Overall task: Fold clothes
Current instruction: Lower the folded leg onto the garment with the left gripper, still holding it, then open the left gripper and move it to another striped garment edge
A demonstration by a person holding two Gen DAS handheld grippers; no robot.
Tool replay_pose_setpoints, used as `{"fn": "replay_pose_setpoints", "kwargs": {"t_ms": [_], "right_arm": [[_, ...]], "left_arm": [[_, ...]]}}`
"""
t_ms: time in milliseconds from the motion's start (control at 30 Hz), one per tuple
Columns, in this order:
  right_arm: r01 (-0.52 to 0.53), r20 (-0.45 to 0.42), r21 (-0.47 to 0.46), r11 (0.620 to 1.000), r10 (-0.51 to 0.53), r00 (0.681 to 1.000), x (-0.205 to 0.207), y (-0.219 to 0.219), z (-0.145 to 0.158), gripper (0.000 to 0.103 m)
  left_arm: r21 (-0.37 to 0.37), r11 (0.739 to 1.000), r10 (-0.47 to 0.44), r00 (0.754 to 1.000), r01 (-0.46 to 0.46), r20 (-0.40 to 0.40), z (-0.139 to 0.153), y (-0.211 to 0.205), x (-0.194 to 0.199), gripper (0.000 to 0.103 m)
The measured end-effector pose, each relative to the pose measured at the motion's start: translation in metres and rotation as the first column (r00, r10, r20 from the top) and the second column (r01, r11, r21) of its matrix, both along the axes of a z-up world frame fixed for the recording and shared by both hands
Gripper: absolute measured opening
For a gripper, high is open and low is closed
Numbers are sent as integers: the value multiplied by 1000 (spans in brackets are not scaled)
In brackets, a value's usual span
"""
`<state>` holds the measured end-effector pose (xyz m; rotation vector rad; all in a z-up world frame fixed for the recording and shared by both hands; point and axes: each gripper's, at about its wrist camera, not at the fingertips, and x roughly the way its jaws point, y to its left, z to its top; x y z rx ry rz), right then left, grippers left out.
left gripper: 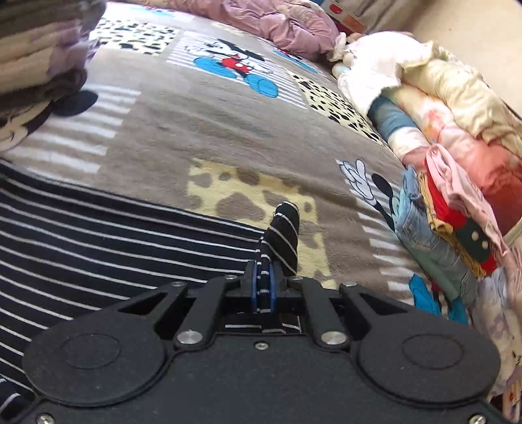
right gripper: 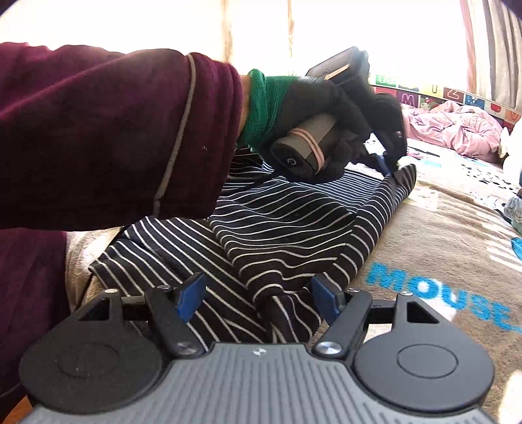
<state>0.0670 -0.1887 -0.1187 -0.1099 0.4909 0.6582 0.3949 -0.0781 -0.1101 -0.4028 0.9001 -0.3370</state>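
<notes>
A black knit garment with thin white stripes point(right gripper: 287, 228) lies on the bed, spread over a grey-brown fleece blanket printed with cartoon mice and spotted patches point(left gripper: 202, 130). It looks partly folded: one layer is already turned over the body of the cloth, with a long crease running from the near edge to the far corner.

The left hand-held gripper point(left gripper: 265, 290) has its blue pads pressed together on a corner of the striped cloth, and a small tongue of fabric sticks up past the tips. From the other side, the gloved left hand point(right gripper: 339, 127) holds that tool at the far corner, which is lifted just off the blanket. The right hand-held gripper point(right gripper: 257, 293) stands wide apart, with a bunched near corner of the garment lying between its pads but not pinched.

My guess is the fold is about midway: the near corner is not yet gripped, and at least one more turn seems needed.

To the right, a heap of mixed clothes, denim, pink, red and cream point(left gripper: 456, 182), sits unsorted, so plenty is left. A rumpled mauve quilt point(left gripper: 277, 22) lies at the far end.
</notes>
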Motion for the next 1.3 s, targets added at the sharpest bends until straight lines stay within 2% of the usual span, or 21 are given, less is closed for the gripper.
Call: {"fn": "replay_pose_setpoints", "kwargs": {"t_ms": [100,167,267,367,467,567,700,767,800,867,967,1033,1100,1133,1167,1200,1233,1300], "right_arm": [[-31,-15,11,999,31,999,0,0,1,72],[-51,-19,6,999,51,999,-1,2,1,72],[-81,-40,6,997,81,996,0,4,0,72],[-105,-55,12,994,105,993,0,4,1,72],[-111,-60,10,994,111,992,0,3,2,72],[-111,-63,5,994,111,992,0,1,4,72],[-100,-62,18,995,101,993,1,-4,5,71],[-95,-62,24,995,97,993,2,-6,5,71],[-93,-64,27,995,95,993,2,-6,5,71],[-88,-67,34,995,91,994,2,-7,5,71],[-80,-69,42,996,82,994,2,-8,5,71],[-70,-63,46,996,73,995,2,-10,5,70],[-61,-54,45,997,63,997,1,-11,6,70],[-59,-55,44,997,61,997,2,-10,6,70],[-56,-57,43,997,59,997,2,-10,5,70],[-55,-59,35,998,57,997,3,-9,4,70],[-55,-57,27,998,56,997,3,-8,3,70],[-54,-53,14,998,55,997,3,-7,2,70]], "left_arm": [[-90,996,21,1000,-22,-10,-5,12,-2,6],[-93,995,30,999,-31,-17,-7,12,-1,6],[-3,1000,4,1000,-4,-18,-13,4,3,9],[45,999,-13,1000,12,11,-8,-3,3,11],[72,997,-27,999,25,29,-2,-5,1,11],[101,995,-35,995,26,88,15,0,-16,17],[117,984,-147,980,132,134,36,15,-50,24],[164,958,-260,956,237,136,41,21,-66,27],[192,930,-340,932,313,126,42,22,-74,34],[251,857,-486,869,451,98,42,24,-89,45],[359,763,-590,806,538,45,33,26,-100,46],[386,727,-618,786,568,9,24,28,-100,46],[409,694,-641,767,592,-23,18,31,-106,11],[424,686,-647,763,592,-18,19,34,-111,9],[439,685,-648,761,581,3,25,38,-119,2],[455,684,-650,760,571,24,30,42,-127,2],[456,696,-642,766,554,48,35,48,-133,2],[432,738,-607,790,518,88,40,63,-141,2]]}}
